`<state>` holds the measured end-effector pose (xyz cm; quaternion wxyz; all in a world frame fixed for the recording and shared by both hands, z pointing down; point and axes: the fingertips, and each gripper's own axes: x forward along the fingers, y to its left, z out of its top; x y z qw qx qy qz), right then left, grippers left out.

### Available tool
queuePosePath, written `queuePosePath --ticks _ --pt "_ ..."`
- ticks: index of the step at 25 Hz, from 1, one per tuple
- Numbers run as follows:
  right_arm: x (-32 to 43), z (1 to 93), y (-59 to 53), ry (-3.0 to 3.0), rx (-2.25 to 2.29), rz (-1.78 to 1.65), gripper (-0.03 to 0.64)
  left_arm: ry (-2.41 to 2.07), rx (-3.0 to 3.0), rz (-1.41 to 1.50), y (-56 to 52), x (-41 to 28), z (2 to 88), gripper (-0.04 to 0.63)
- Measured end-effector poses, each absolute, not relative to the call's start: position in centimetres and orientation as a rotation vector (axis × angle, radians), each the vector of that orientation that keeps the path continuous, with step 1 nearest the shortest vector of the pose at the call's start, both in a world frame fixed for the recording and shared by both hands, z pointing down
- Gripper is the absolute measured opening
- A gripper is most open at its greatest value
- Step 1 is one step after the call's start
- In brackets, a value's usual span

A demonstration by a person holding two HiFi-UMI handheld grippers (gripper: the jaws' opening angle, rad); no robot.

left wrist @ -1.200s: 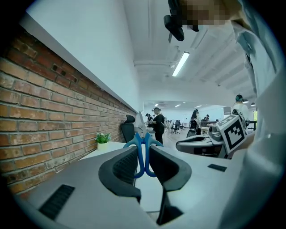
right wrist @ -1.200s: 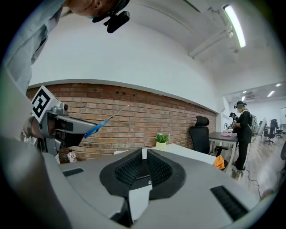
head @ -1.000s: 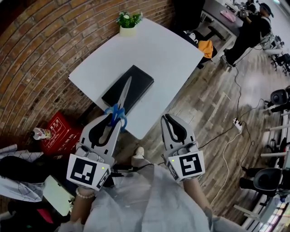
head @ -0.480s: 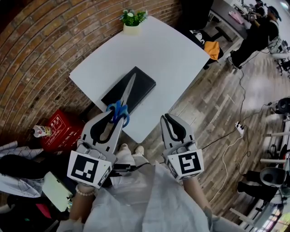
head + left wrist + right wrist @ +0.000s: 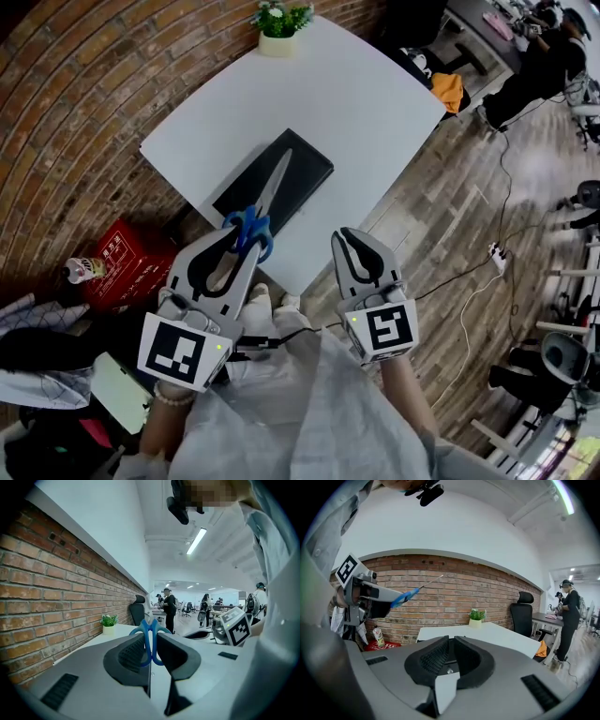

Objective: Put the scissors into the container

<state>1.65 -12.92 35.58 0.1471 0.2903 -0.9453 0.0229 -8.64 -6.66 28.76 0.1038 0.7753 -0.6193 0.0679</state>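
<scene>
Scissors (image 5: 269,193) with blue handles are clamped by the handles in my left gripper (image 5: 243,241), which is shut on them. The blades point forward, above a flat black container (image 5: 307,165) lying on the white table (image 5: 337,94). In the left gripper view the blue handles (image 5: 150,641) stand upright between the jaws. My right gripper (image 5: 352,236) hangs to the right, off the table's near edge, shut with nothing in it. From the right gripper view (image 5: 450,642), the left gripper holds the scissors (image 5: 410,594) up at the left.
A potted plant (image 5: 280,19) stands at the table's far corner. A red box (image 5: 122,264) and a bottle (image 5: 81,274) sit on the floor by the brick wall at left. A power strip (image 5: 494,255) with cables lies on the wooden floor. A person (image 5: 531,67) stands at the far right.
The left gripper has carried the scissors slightly forward, so the blades reach further over the black container. The right gripper has stayed shut and barely moved.
</scene>
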Motion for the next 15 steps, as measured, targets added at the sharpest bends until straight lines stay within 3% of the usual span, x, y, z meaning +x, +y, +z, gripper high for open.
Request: queuePosePath --ticks 15 --pt "-0.8 42.6 -14.7 -2.636 0.69 0.079 0.061 -1.873 2.221 0.22 -7.1 -10.1 29.9 0.098"
